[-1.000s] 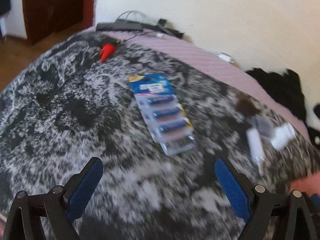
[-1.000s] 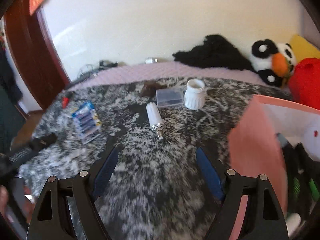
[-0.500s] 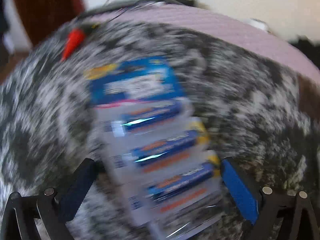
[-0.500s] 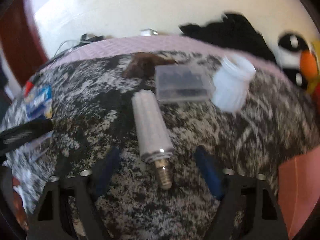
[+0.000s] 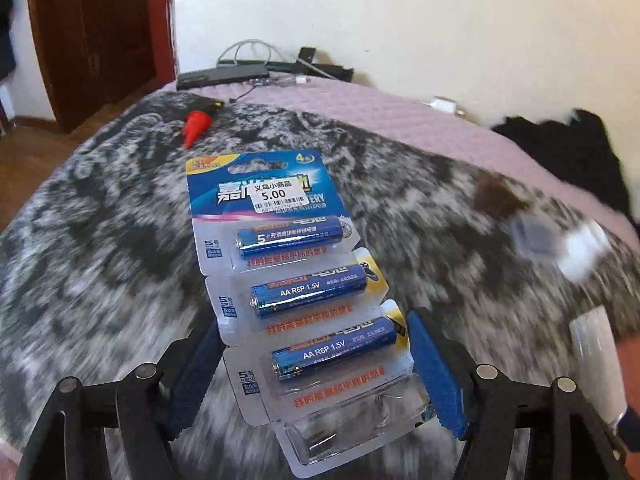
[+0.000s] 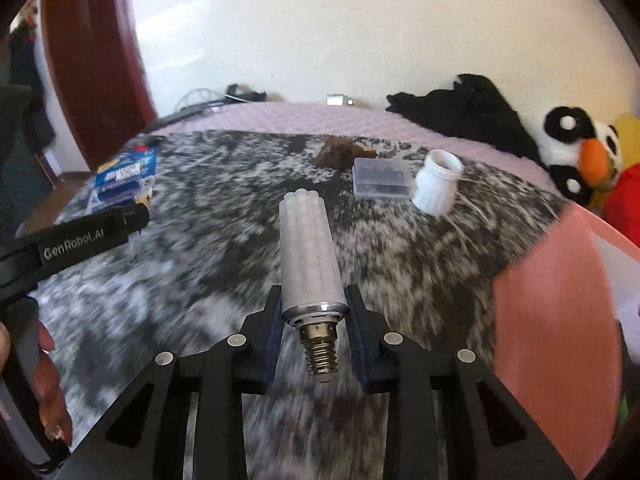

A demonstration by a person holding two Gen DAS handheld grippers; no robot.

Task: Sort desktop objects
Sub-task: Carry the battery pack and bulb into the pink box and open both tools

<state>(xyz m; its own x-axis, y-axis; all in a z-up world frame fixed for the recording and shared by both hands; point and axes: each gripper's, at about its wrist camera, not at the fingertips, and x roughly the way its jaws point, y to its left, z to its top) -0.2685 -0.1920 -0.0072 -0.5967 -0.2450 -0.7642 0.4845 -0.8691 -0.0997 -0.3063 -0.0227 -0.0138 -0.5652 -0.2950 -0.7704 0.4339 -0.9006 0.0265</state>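
**Both hands loaded: battery card left, LED bulb right**

Under me lies the bed, covered by a black-and-white mottled blanket [image 6: 208,216] over a pink quilt [image 6: 288,120]. At my right edge stands a pink storage box [image 6: 552,320], and beyond it a penguin plush [image 6: 576,156] sits against the wall.

My left fingers [image 5: 316,376] are closed on the lower half of the battery blister pack [image 5: 288,280], pads pressing both card edges; three blue AA cells show, and the bottom pocket looks empty, though glare makes that hard to confirm. The blanket around it is blurred, so I cannot say whether the pack touches it.

My right fingers [image 6: 314,328] grip the LED corn bulb [image 6: 308,252] at its metal collar, screw base pointing back toward me, the white body pointing away.

Farther off on the blanket, a clear plastic case [image 6: 382,180] lies just beside a white ribbed jar [image 6: 436,188]. A red cone-shaped piece [image 5: 196,126] rests near the far left edge.
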